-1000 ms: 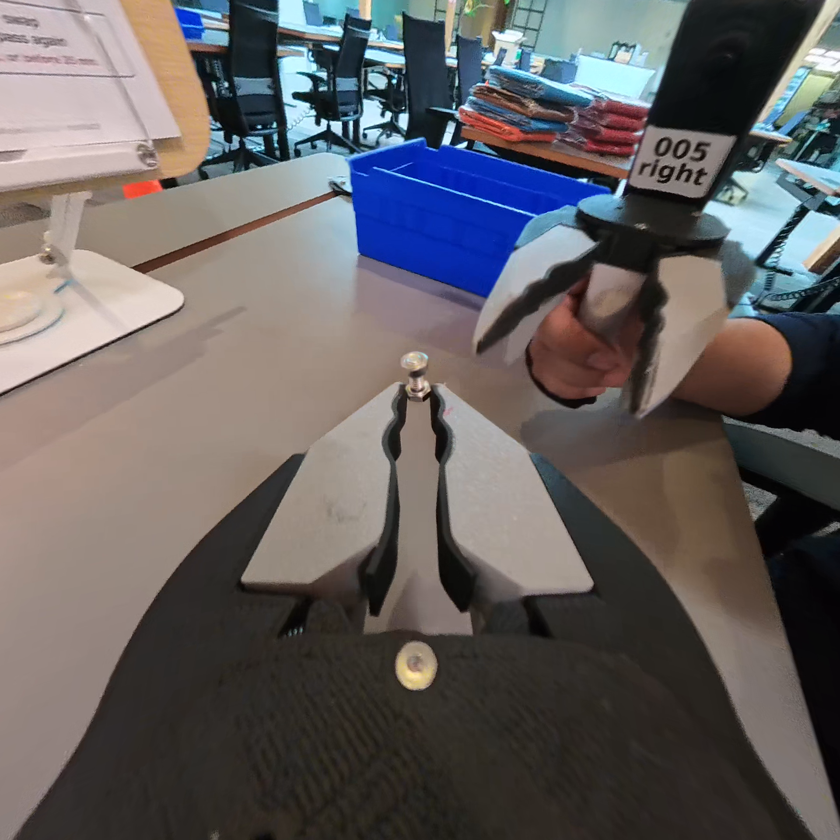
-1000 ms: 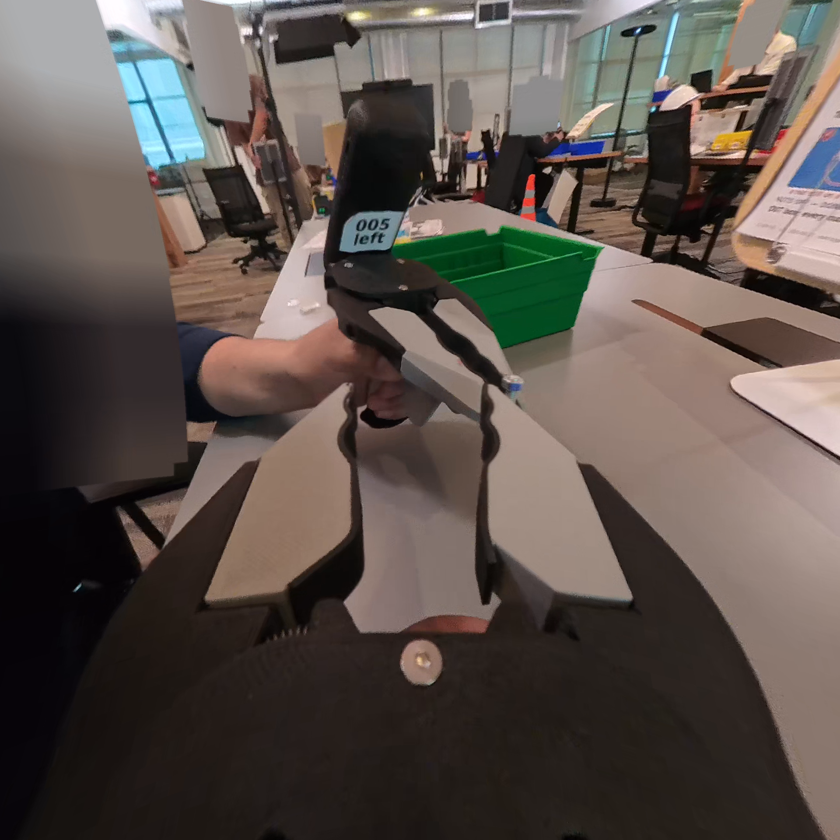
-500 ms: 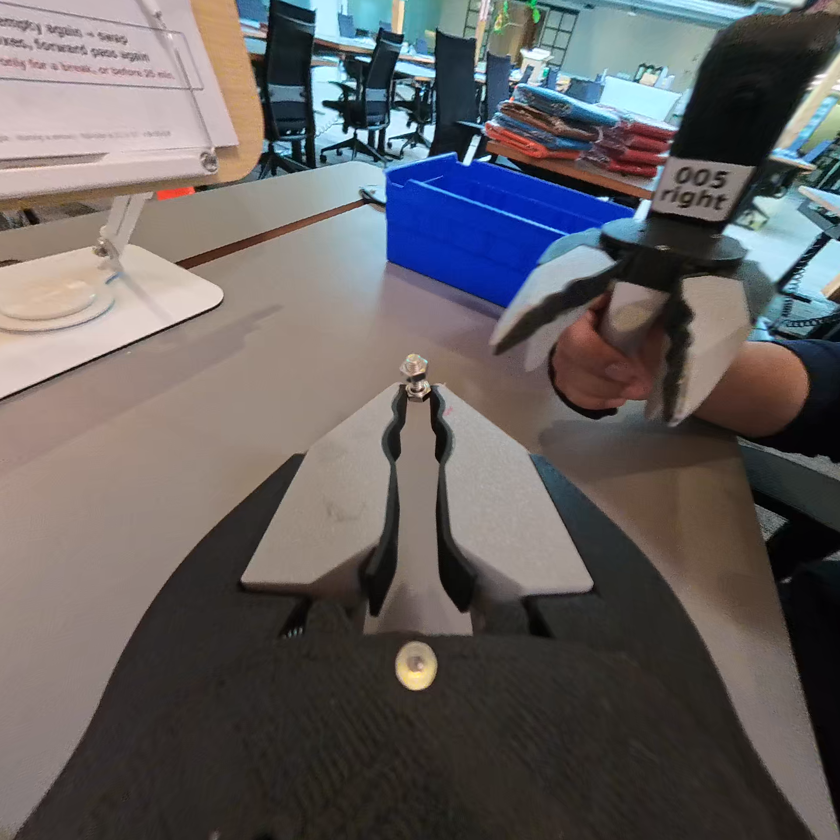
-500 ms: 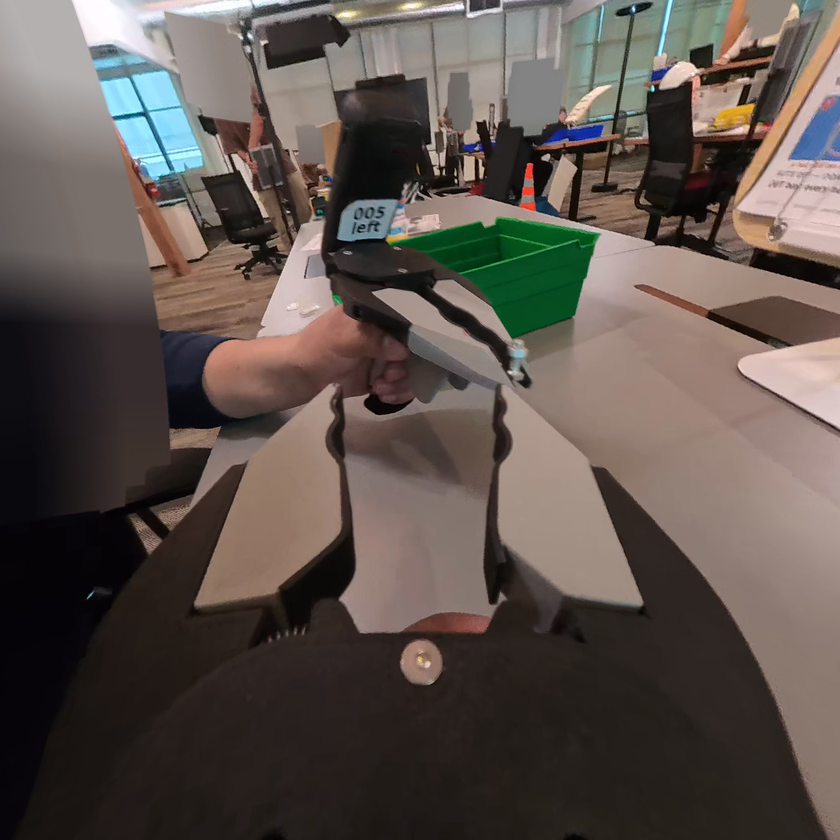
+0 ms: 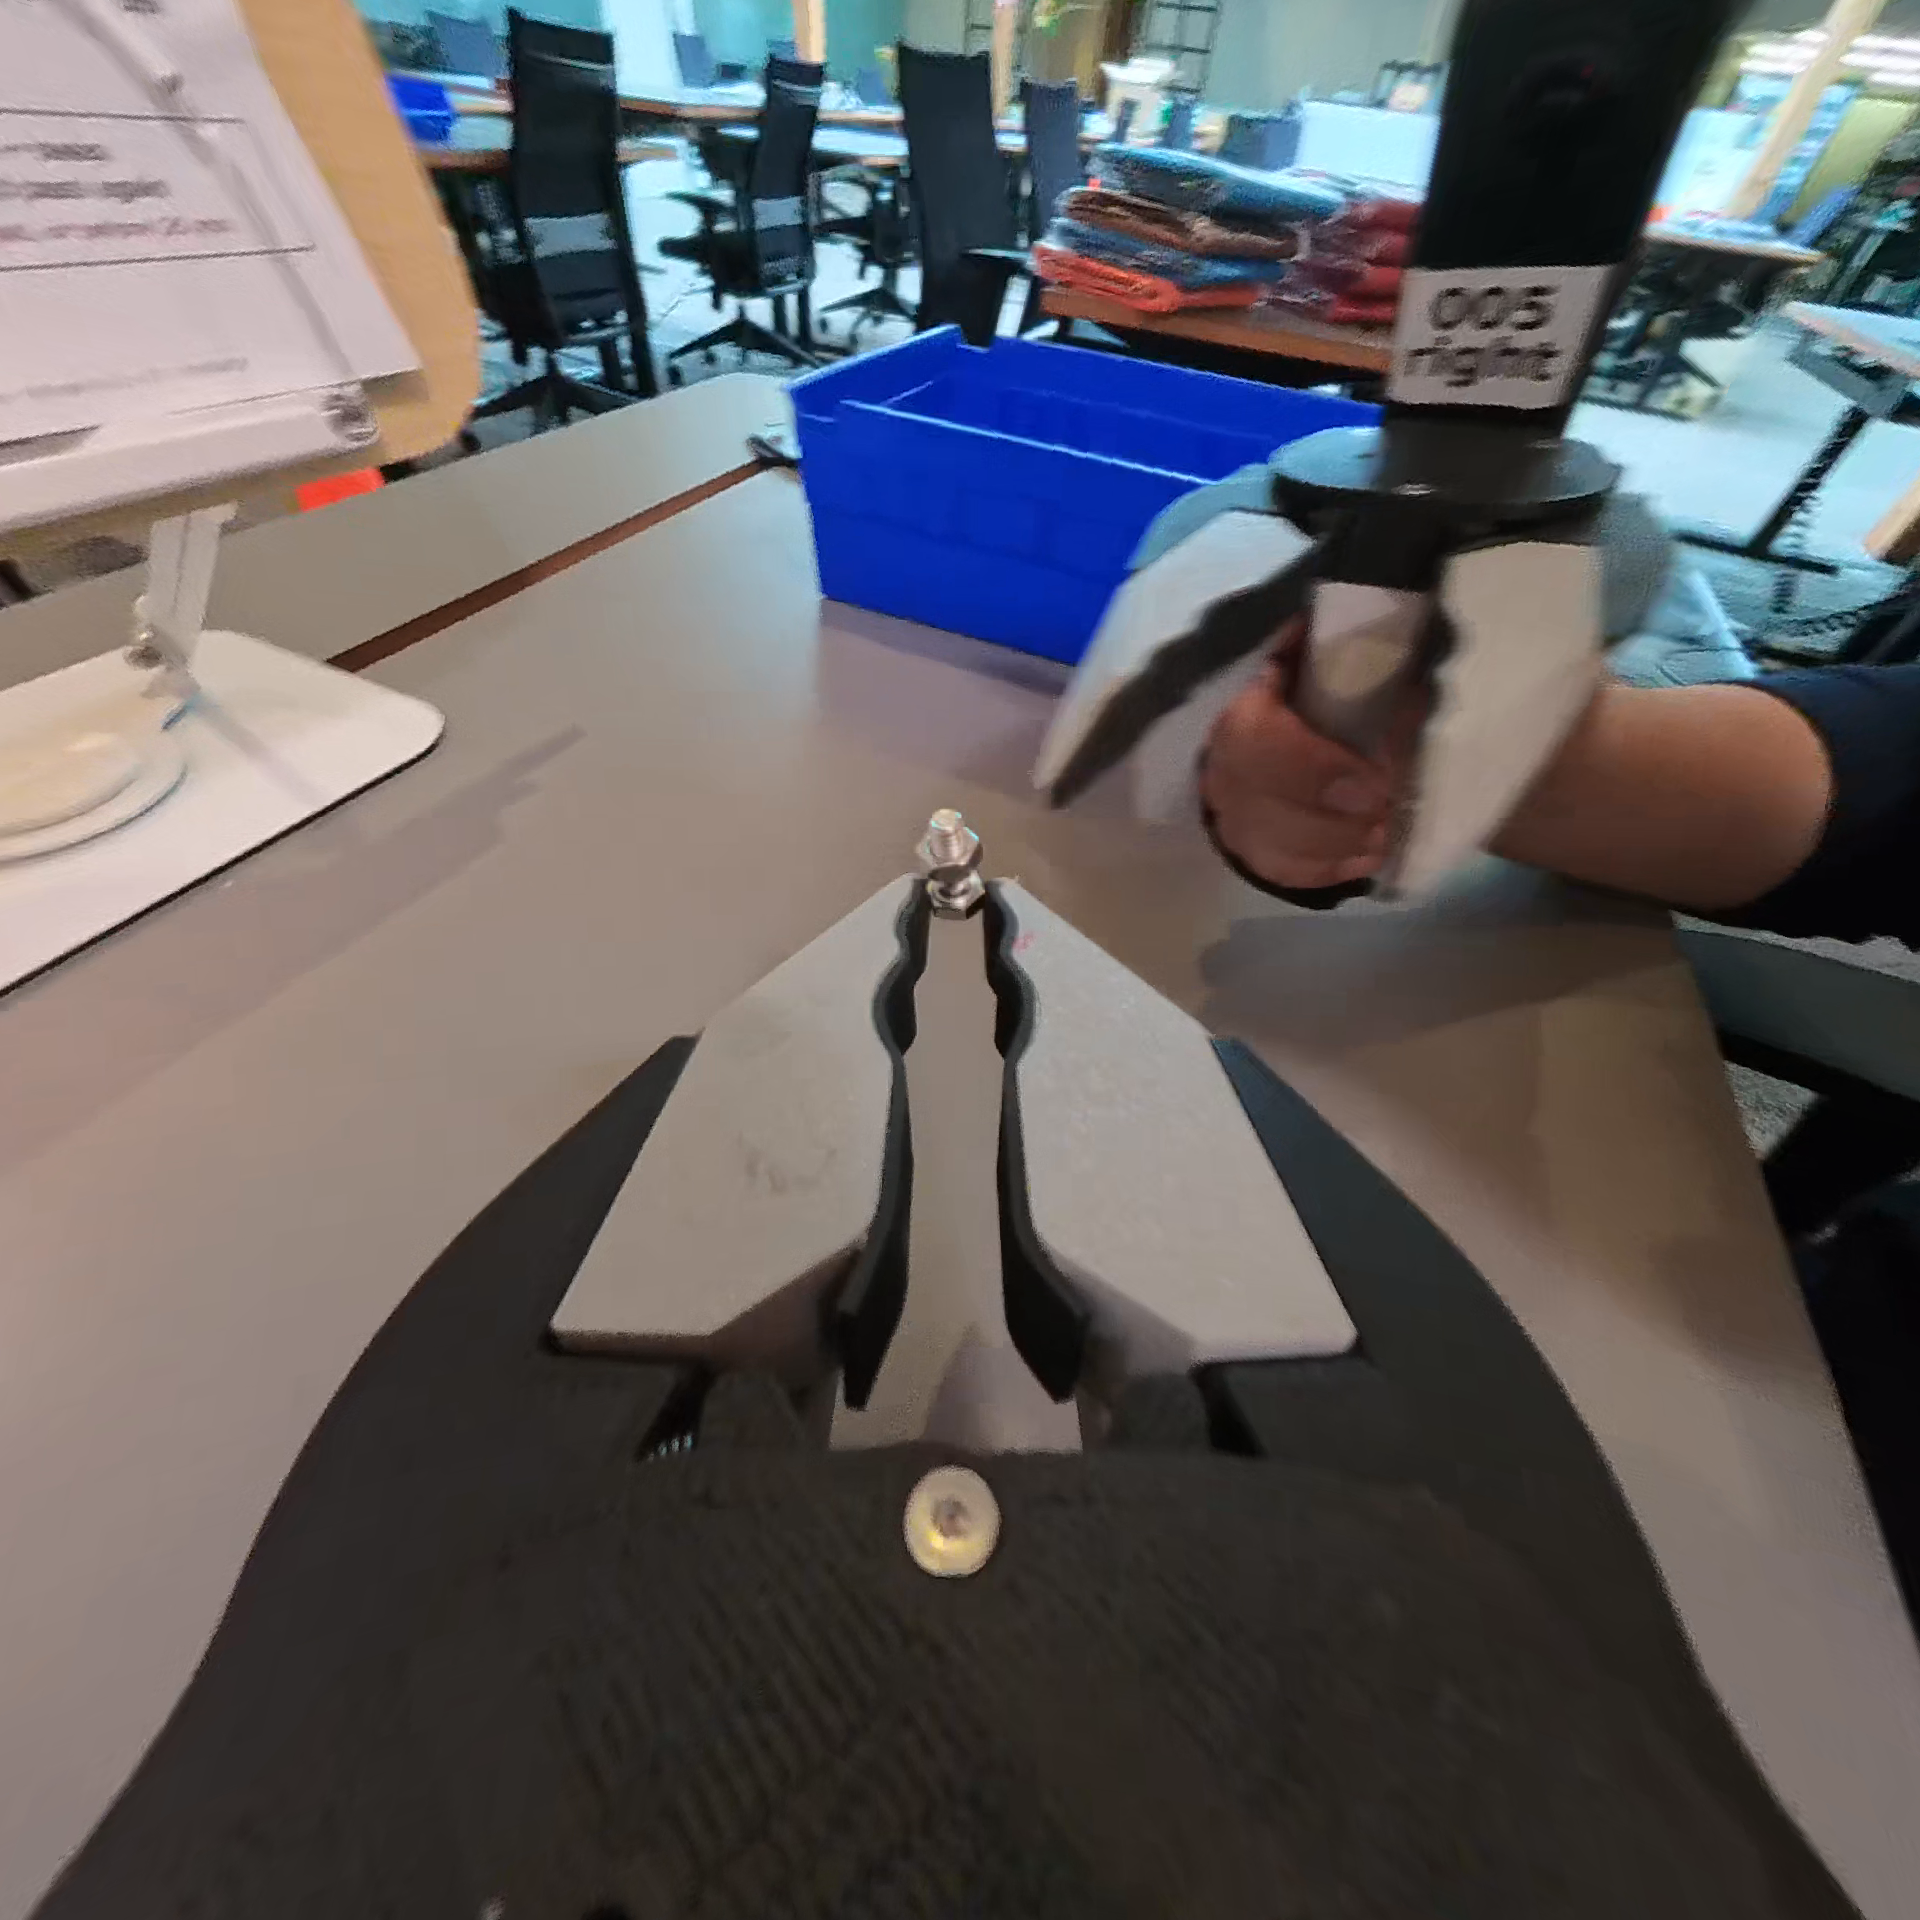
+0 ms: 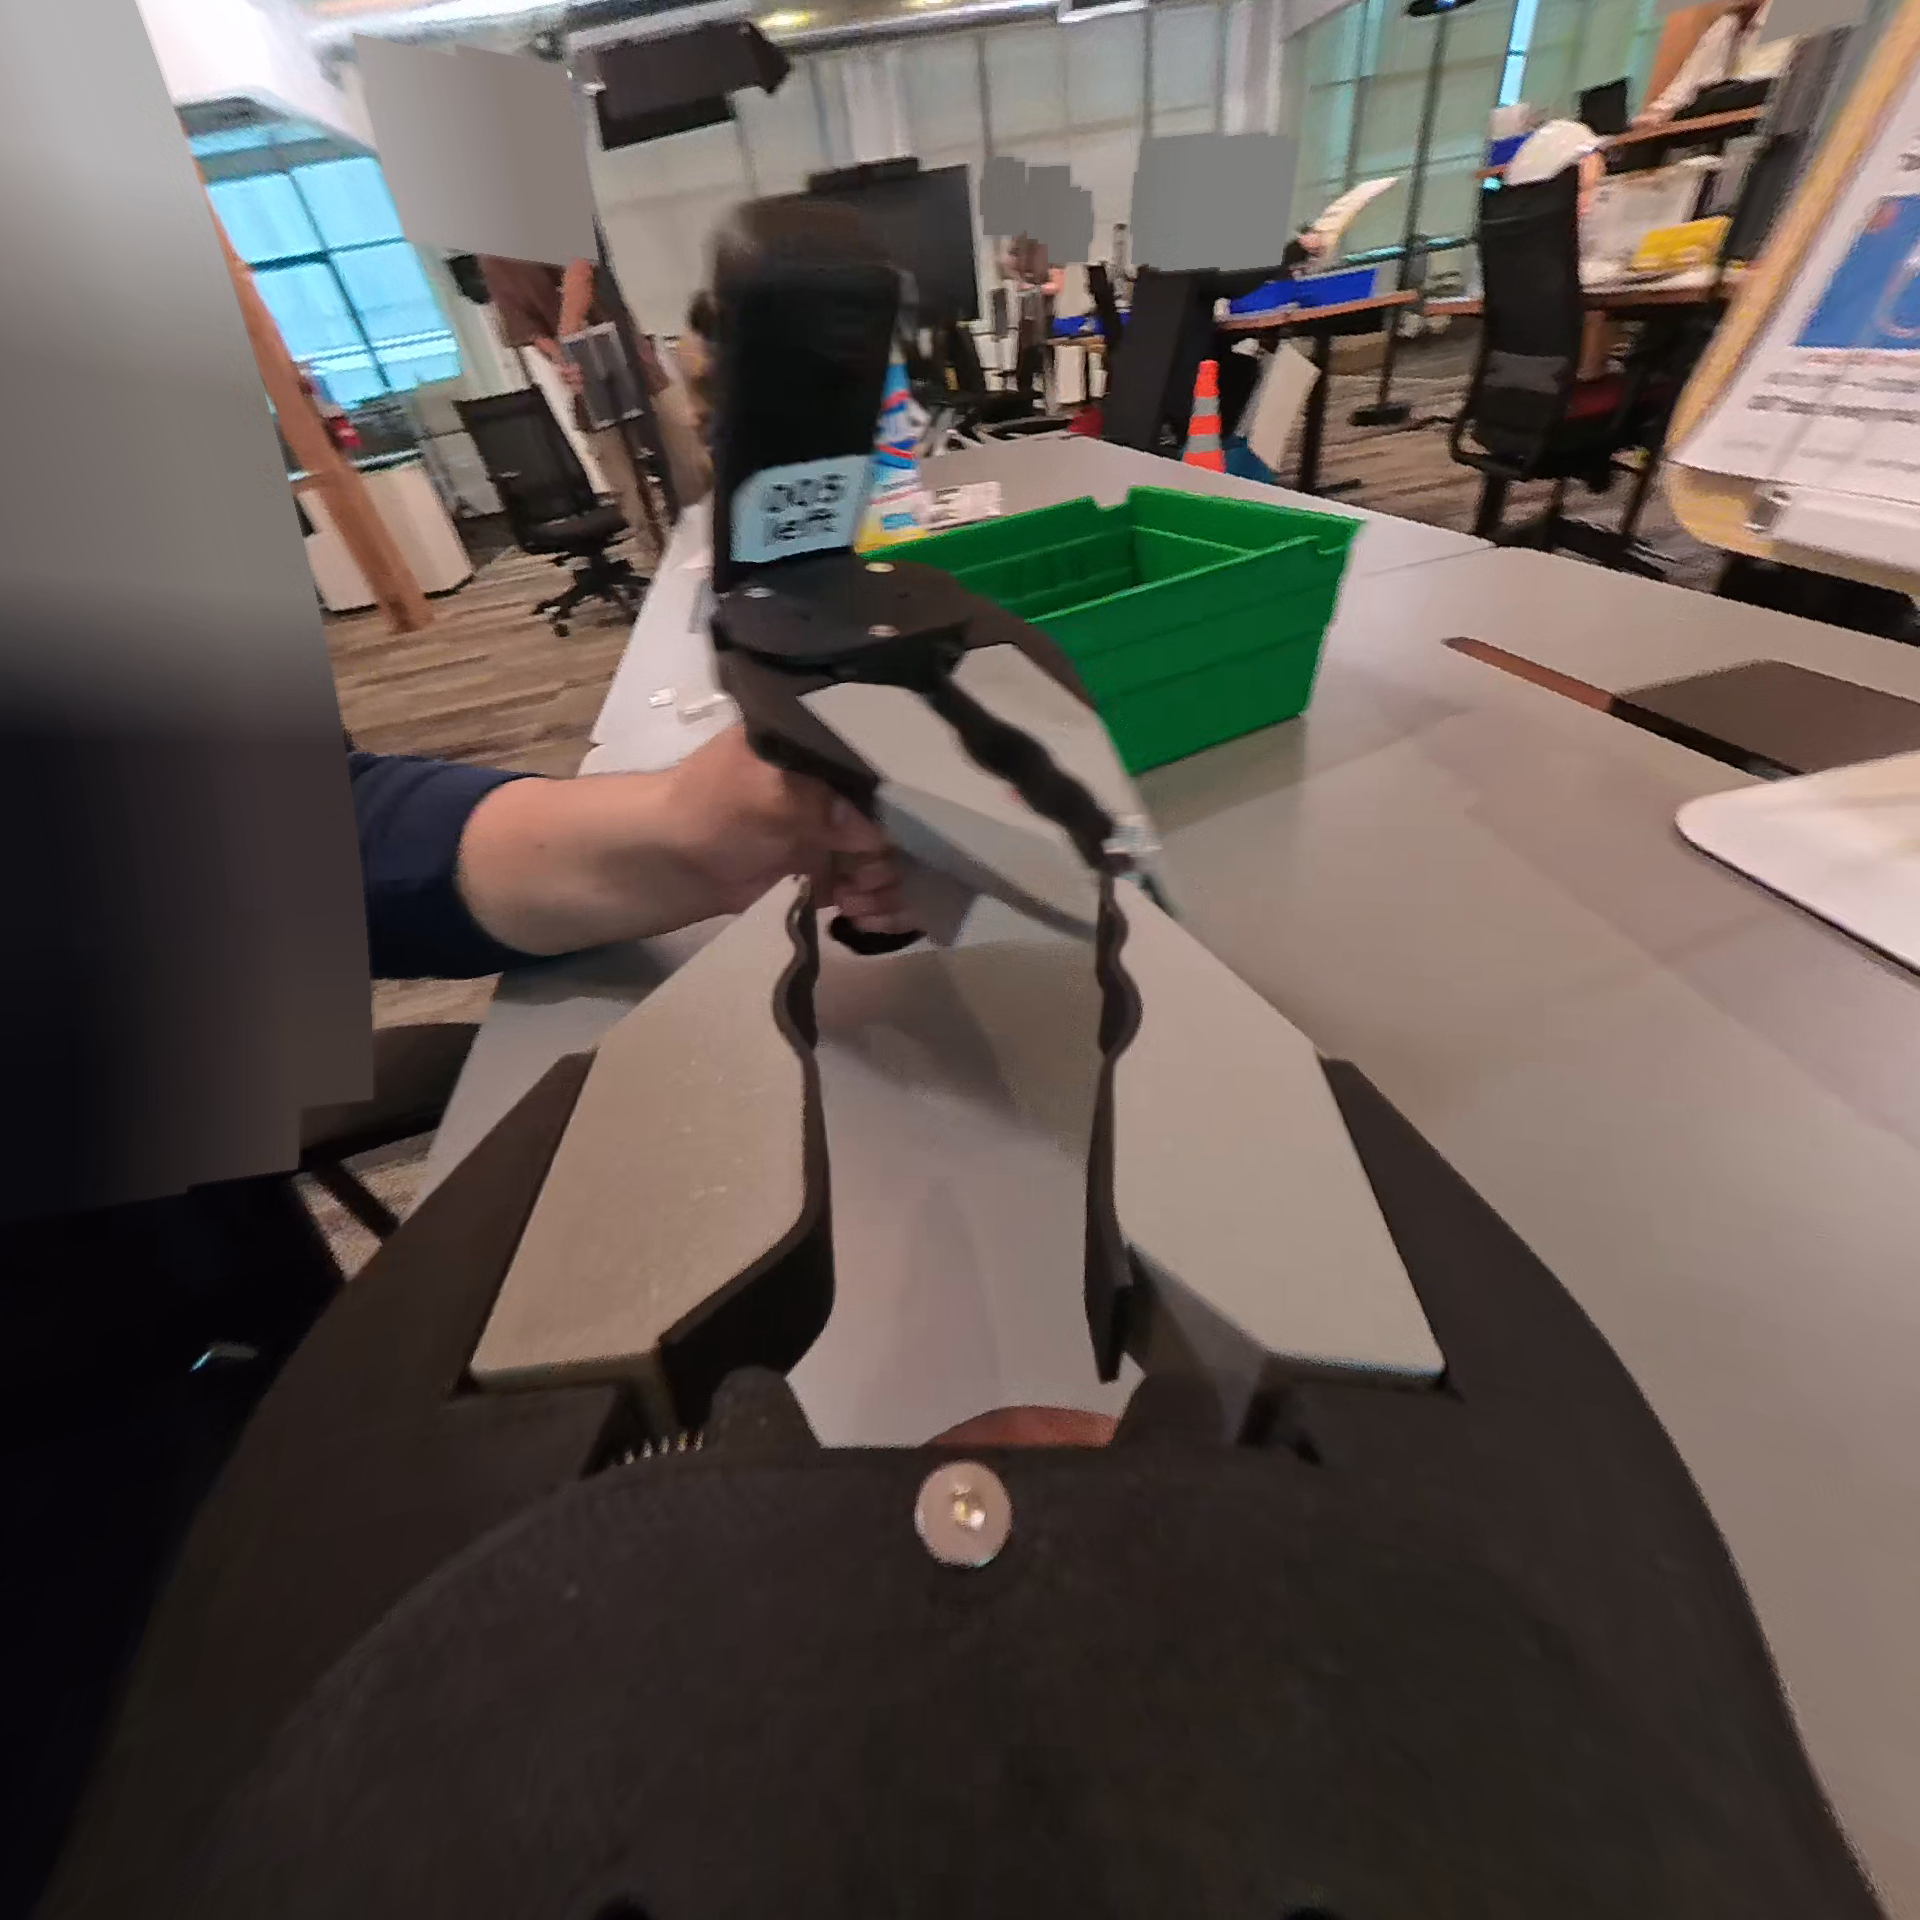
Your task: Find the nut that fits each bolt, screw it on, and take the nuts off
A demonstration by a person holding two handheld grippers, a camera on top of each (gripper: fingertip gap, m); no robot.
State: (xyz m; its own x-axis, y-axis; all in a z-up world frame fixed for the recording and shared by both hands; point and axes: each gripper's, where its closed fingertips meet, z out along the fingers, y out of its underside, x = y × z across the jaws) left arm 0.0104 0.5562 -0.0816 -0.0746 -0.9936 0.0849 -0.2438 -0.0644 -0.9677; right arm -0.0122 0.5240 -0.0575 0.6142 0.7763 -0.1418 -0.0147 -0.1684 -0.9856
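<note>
Blue bin [image 5: 997, 509] on grey table [image 5: 416, 987]; green bin [image 6: 1174, 623]; white stand base [image 5: 208, 748]

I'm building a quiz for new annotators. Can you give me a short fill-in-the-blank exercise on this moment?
1. The left tool is shut on a small ____ carrying a nut.
2. The right tool has its jaws ____ and holds nothing.
3. The bin behind the right tool in the left wrist view is ____.
4. The bin behind the left tool in the right wrist view is ____.

Missing words: bolt; open; blue; green
</note>
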